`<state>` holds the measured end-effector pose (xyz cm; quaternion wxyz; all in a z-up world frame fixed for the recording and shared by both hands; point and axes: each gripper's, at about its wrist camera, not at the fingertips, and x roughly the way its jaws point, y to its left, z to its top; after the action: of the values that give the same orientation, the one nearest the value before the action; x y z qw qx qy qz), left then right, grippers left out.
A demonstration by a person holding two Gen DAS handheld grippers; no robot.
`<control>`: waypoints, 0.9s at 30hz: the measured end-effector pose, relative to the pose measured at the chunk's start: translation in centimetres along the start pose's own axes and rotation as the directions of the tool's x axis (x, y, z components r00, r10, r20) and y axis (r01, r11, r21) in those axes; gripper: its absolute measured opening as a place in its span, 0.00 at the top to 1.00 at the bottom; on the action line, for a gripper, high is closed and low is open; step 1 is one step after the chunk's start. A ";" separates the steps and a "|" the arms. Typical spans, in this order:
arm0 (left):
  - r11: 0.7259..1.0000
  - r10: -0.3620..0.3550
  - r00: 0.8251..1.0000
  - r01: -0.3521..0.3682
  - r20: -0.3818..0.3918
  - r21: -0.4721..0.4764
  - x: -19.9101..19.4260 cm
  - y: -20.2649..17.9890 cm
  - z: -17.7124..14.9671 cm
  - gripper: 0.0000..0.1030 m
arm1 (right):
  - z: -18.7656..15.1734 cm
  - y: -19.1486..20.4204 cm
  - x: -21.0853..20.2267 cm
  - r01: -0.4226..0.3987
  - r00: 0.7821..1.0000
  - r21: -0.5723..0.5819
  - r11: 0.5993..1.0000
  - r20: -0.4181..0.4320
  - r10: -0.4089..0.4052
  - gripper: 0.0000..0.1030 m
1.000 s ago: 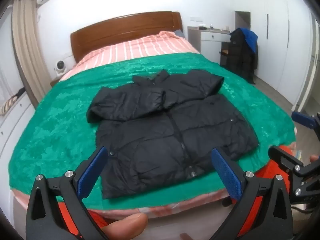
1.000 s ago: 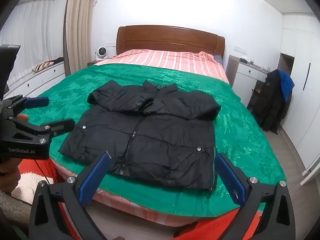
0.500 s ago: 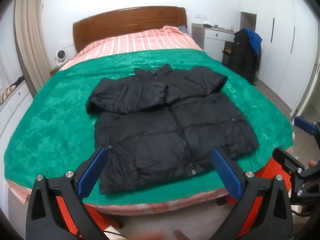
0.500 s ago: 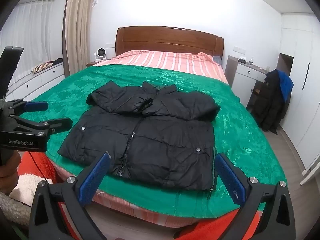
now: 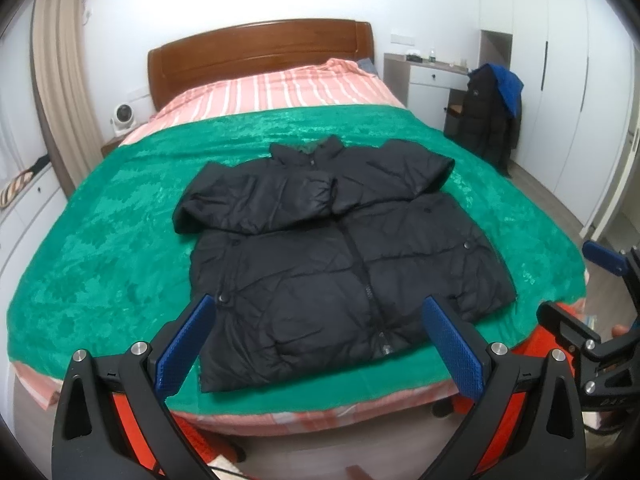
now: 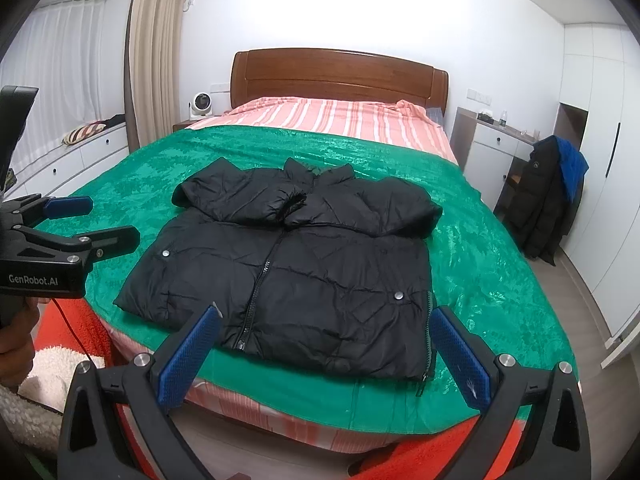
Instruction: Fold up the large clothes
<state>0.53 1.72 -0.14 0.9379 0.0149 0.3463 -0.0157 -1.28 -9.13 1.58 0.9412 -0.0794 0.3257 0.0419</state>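
Plainly, one black puffer jacket lies front up and zipped on the green blanket, close to the foot edge of the bed, its collar toward the headboard at 12 o'clock. Both of its two sleeves are already folded across the chest, probably to square the body off before the hem is brought up. Lying near the foot edge, the hem is within easy reach from where the person stands.

Two grippers hang off the foot of the bed, touching nothing. The left gripper has its jaws spread wide and empty, with the hem's left part between them in its own view. The right gripper is likewise spread and empty, facing the hem at the side zip. One at each end of the hem suits a two-point lift, I judge.

At 3 o'clock, well apart from the bed, one dark coat drapes over a chair under one blue garment.
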 end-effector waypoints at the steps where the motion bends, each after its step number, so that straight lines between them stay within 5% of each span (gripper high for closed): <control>1: 1.000 0.001 1.000 -0.001 0.000 0.000 0.0 0.0 0.0 0.00 | -0.1 0.1 0.2 0.000 1.000 0.000 1.000 -0.002 0.000 0.00; 27: 1.000 -0.001 1.000 0.001 -0.001 0.003 0.2 0.0 0.0 0.00 | -0.7 0.0 1.1 -0.009 1.000 0.019 1.000 -0.030 0.010 0.00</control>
<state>0.73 1.70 -0.29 0.9377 0.0164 0.3467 -0.0168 -0.80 -9.17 0.37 0.9367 -0.0696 0.3406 0.0422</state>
